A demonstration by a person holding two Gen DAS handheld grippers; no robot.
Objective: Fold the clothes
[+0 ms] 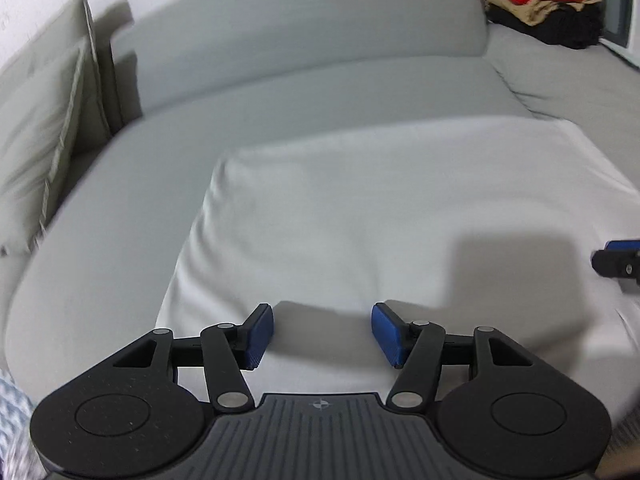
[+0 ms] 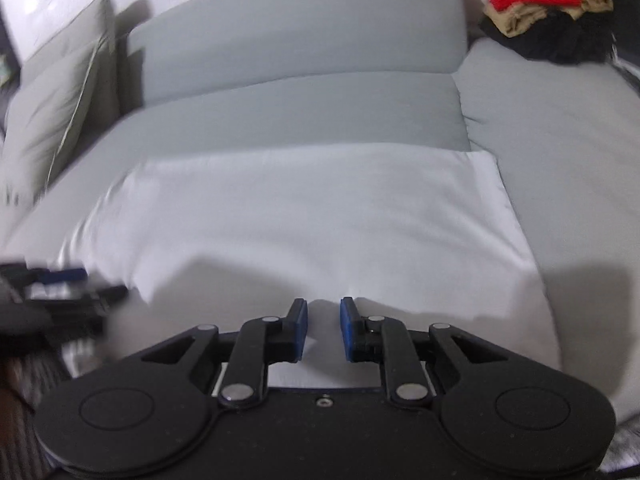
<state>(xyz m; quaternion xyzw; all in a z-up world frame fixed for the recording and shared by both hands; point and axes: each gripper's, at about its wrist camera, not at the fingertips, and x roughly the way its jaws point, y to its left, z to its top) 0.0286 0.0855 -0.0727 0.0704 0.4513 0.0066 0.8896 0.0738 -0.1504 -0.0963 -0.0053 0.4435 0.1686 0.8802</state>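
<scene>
A white garment lies spread flat on the grey sofa seat; it also shows in the right wrist view. My left gripper is open and empty, hovering over the garment's near edge. My right gripper has its jaws partly open with a narrow gap, empty, over the garment's near edge. The right gripper's tip shows at the right edge of the left wrist view. The left gripper appears blurred at the left of the right wrist view.
A pile of red, tan and black clothes sits at the sofa's far right. A grey back cushion runs behind the seat. Beige pillows stand at the left.
</scene>
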